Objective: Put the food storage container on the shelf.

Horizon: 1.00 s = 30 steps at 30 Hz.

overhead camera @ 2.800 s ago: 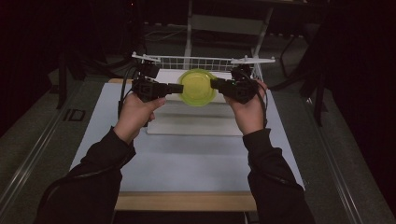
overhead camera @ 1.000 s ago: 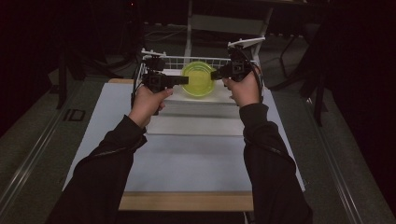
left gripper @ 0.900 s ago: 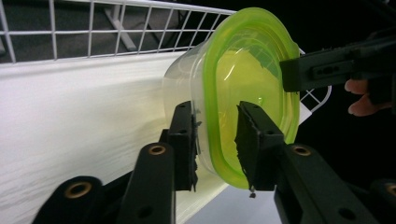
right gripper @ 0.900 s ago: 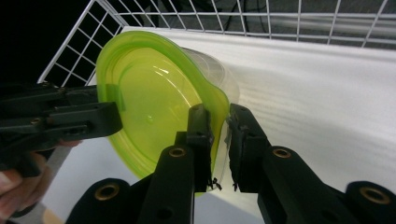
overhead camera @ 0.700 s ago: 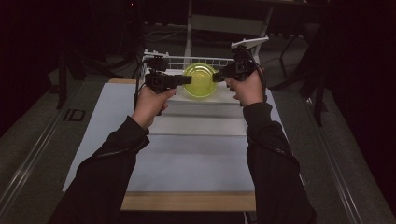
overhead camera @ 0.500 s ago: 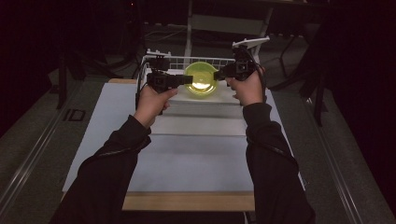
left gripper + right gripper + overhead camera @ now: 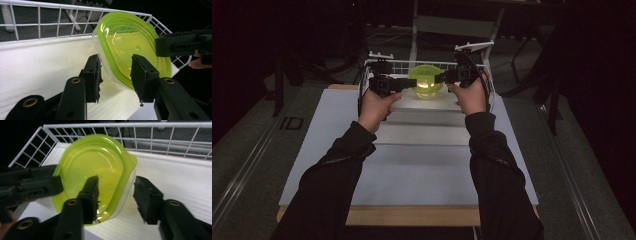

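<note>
Both forearms, in dark sleeves, reach forward from the near edge of the table (image 7: 312, 150) and converge at the white wire basket (image 7: 387, 64) at its far end. The left hand (image 7: 376, 106) holds the left gripper (image 7: 404, 82) pointing inward to the right; the right hand (image 7: 469, 96) holds the right gripper (image 7: 439, 77) pointing inward to the left, so the two face each other. Between them sits a clear container with a lime-green lid (image 7: 425, 81), tilted on edge inside the basket on its white floor. In the left gripper view the jaws stand apart, straddling the container's rim — not visibly pressing it. In the right gripper view the jaws are likewise spread, one in front of the lid, the other beside the rim.
</note>
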Available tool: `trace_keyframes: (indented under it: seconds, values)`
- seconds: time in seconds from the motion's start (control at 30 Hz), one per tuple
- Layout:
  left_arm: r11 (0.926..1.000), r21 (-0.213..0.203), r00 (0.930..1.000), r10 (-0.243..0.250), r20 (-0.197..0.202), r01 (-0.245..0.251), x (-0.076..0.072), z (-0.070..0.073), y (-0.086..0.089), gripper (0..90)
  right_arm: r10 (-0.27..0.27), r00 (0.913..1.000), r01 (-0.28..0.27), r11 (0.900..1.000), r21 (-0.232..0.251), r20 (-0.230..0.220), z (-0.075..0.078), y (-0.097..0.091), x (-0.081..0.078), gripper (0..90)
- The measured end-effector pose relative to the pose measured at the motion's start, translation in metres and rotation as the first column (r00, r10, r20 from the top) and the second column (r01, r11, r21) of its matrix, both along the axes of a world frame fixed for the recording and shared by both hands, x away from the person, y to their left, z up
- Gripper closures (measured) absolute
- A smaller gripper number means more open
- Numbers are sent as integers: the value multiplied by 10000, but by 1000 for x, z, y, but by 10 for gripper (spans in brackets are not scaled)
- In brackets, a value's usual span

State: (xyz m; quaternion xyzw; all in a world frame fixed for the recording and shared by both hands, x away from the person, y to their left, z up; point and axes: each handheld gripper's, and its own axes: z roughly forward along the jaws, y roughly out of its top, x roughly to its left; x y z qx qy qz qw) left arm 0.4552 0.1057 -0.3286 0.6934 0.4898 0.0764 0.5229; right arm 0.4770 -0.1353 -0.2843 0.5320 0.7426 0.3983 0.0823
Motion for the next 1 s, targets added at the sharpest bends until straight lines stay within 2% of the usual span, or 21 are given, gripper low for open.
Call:
trace_keyframes:
  seconds: [0.07,0.2,0.4,0.57,0.77,1.0]
  values:
    - [10000,15,10000,56,42,-56,1,0,-1,512,-38,9998,39,10000,-63,188,0,0,0,505]
    - [10000,57,9999,81,110,-81,1,-1,-3,475,72,9998,-68,9996,-269,168,-4,2,2,472]
    - [9999,121,9995,120,281,-124,0,0,-2,443,-68,9997,71,9999,-106,220,-7,0,4,459]
    - [9992,154,9978,348,559,-358,-1,4,0,422,-78,9994,75,9999,83,342,-6,-1,2,454]
    - [9986,233,9958,459,795,-479,-4,6,2,409,97,9992,-105,9997,223,377,-5,1,-1,454]
    - [9994,39,9949,334,949,-339,-10,9,4,387,510,9984,-519,9979,390,239,-8,5,-5,454]
